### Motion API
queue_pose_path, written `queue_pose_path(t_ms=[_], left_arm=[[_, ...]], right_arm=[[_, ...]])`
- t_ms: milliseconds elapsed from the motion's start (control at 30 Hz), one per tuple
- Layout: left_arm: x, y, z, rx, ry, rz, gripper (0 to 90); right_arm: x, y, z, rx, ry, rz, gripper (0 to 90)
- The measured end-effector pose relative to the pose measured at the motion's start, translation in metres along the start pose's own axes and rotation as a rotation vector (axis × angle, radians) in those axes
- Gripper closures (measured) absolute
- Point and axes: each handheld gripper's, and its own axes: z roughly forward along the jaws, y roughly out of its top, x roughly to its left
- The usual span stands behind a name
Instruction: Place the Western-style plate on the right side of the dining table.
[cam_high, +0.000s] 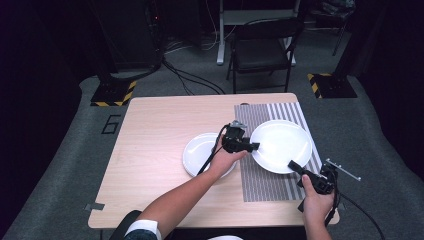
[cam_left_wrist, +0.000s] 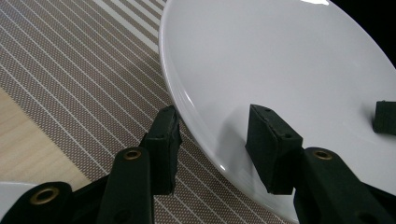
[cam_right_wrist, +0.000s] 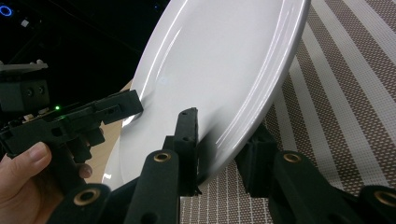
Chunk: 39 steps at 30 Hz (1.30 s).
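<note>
A large white plate (cam_high: 281, 145) hangs tilted over the striped placemat (cam_high: 265, 182). My left gripper (cam_high: 254, 146) has its jaws shut on the plate's left rim. In the left gripper view one jaw sits under the rim and the other on the plate's (cam_left_wrist: 280, 60) top face, with the left gripper (cam_left_wrist: 215, 140) over the placemat (cam_left_wrist: 93, 70). My right gripper (cam_high: 294, 165) grips the near right rim. In the right gripper view the right gripper (cam_right_wrist: 224, 140) clamps the plate's (cam_right_wrist: 215, 70) edge, raised off the placemat (cam_right_wrist: 345, 93).
A smaller white plate (cam_high: 197, 152) lies on the wooden table (cam_high: 155, 130) under the left forearm, just left of the placemat. A black chair (cam_high: 262, 50) stands beyond the table's far edge. Cables trail from both grippers.
</note>
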Motion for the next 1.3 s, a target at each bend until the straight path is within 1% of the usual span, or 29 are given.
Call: queue_pose_path(t_ms=[100, 267, 333, 367, 467, 500, 700, 767, 800, 867, 900, 933, 1000, 1100, 1233, 1300], left_arm=[[0.0, 0.0, 0.002, 0.002, -0.002, 0.005, 54.8], [-0.002, -0.001, 0.004, 0.005, -0.004, -0.001, 54.7], [-0.001, -0.001, 0.004, 0.007, -0.005, 0.003, 54.7], [-0.001, -0.001, 0.005, 0.008, -0.007, -0.003, 54.8], [0.001, -0.002, 0.006, 0.013, -0.005, 0.0, 54.8], [0.001, -0.002, 0.006, 0.014, -0.006, -0.004, 54.8], [0.003, -0.004, 0.01, 0.022, 0.0, -0.008, 54.7], [0.004, -0.005, 0.011, 0.022, 0.003, -0.007, 54.7], [0.004, -0.005, 0.011, 0.021, 0.003, -0.004, 54.7], [0.005, -0.005, 0.012, 0.019, 0.004, -0.011, 54.8], [0.007, -0.005, 0.013, 0.021, 0.006, -0.006, 54.8], [0.007, -0.005, 0.013, 0.019, 0.009, -0.013, 54.8], [0.009, -0.005, 0.015, 0.019, 0.017, -0.009, 54.8], [0.012, -0.006, 0.019, 0.023, 0.023, -0.023, 54.8], [0.017, -0.007, 0.023, 0.031, 0.034, -0.024, 54.8], [0.019, -0.008, 0.025, 0.035, 0.034, -0.027, 54.7]], right_arm=[[-0.001, 0.0, -0.001, -0.002, -0.004, -0.001, 71.2], [-0.003, -0.001, -0.002, -0.003, -0.007, 0.004, 71.2], [-0.003, -0.001, -0.002, -0.004, -0.008, 0.003, 71.2], [-0.003, -0.001, -0.002, -0.005, -0.007, -0.002, 71.2], [-0.005, -0.002, 0.0, -0.003, -0.007, -0.002, 71.1], [-0.005, -0.002, 0.0, 0.002, -0.008, 0.005, 71.1], [-0.008, -0.003, 0.003, 0.005, -0.017, 0.003, 71.1], [-0.009, -0.004, 0.004, 0.006, -0.015, 0.006, 71.1], [-0.009, -0.003, 0.004, 0.009, -0.014, 0.016, 71.1], [-0.011, -0.003, 0.006, 0.008, -0.01, 0.016, 71.0], [-0.012, -0.003, 0.007, 0.014, -0.009, 0.022, 71.0], [-0.013, -0.003, 0.009, 0.011, -0.003, 0.021, 70.9], [-0.014, -0.004, 0.011, 0.015, 0.0, 0.025, 70.9], [-0.015, -0.004, 0.015, 0.022, -0.003, 0.03, 70.9], [-0.019, -0.005, 0.022, 0.029, -0.005, 0.034, 70.9], [-0.02, -0.006, 0.024, 0.037, -0.01, 0.045, 70.9]])
